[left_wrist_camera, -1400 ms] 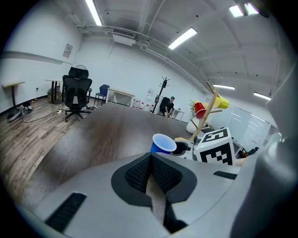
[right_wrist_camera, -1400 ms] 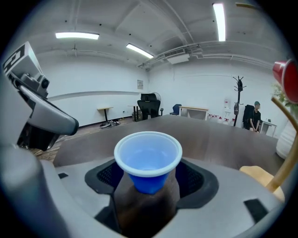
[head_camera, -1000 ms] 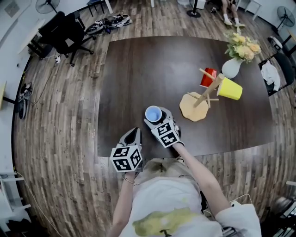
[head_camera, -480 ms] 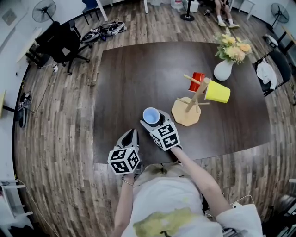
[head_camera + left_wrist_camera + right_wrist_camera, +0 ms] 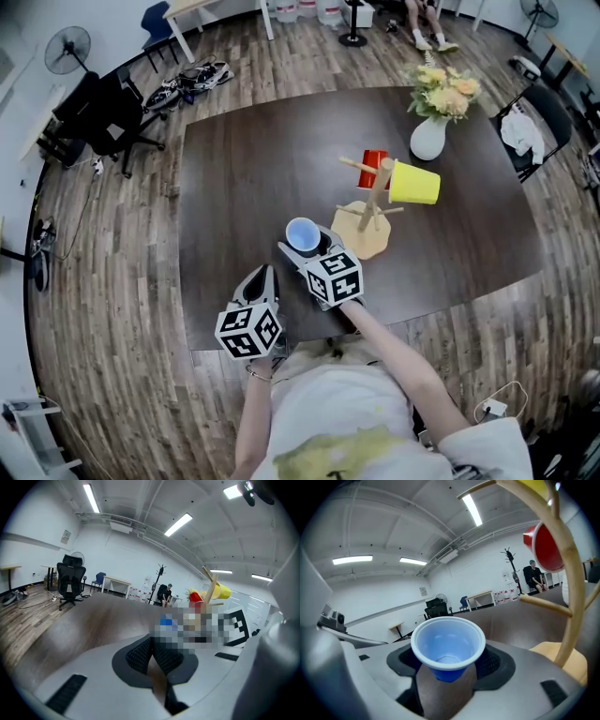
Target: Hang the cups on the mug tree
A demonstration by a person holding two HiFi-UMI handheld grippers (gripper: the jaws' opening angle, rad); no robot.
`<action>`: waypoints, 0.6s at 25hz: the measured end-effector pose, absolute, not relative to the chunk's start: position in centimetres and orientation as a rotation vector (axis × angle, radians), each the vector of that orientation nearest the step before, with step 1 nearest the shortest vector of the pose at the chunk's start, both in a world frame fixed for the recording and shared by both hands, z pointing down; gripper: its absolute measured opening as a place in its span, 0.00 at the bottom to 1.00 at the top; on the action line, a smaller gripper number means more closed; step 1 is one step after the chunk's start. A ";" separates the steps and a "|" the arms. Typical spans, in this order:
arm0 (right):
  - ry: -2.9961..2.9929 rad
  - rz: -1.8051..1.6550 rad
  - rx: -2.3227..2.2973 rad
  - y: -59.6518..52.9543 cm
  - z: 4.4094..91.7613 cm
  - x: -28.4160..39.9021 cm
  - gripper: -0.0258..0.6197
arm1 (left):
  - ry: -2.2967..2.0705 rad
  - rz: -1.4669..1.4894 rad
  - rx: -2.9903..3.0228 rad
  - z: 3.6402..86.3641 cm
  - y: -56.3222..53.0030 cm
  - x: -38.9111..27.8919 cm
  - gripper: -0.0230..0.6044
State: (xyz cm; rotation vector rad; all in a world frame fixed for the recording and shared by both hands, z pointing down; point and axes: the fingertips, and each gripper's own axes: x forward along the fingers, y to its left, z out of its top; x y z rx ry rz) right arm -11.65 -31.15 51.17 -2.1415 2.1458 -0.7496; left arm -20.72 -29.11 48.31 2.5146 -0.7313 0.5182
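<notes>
floor (image 5: pixel 112 309): wood planks
table (image 5: pixel 253 150): dark brown
chair (image 5: pixel 103 117): black, off table's far-left corner
lights (image 5: pixel 178 524): ceiling strips
walls (image 5: pixel 37 536): white

In the right gripper view, the yellow cup (image 5: pixel 532 484) is cropped to a sliver at the top edge, and the mug tree (image 5: pixel 574 588) runs out of frame above. In the head view I see only the blue cup's (image 5: pixel 303 234) rim and inside — its wall is hidden within the right gripper (image 5: pixel 307 242). In the left gripper view the tree's foot is blurred over.

Bare table (image 5: pixel 246 167) left of mug tree (image 5: pixel 374 197)
</notes>
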 end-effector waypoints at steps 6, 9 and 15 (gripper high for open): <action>1.900 -0.791 -2.170 -30.8 50.6 -8.7 0.53 | -0.597 0.561 2.571 47.5 -30.0 -18.3 0.06; 1.781 -0.820 -2.167 -30.8 50.7 -7.3 0.53 | -0.538 0.574 2.593 47.2 -30.4 -17.3 0.06; 1.617 -0.820 -2.159 -30.7 50.7 -5.6 0.52 | -0.446 0.602 2.609 47.5 -30.3 -16.1 0.06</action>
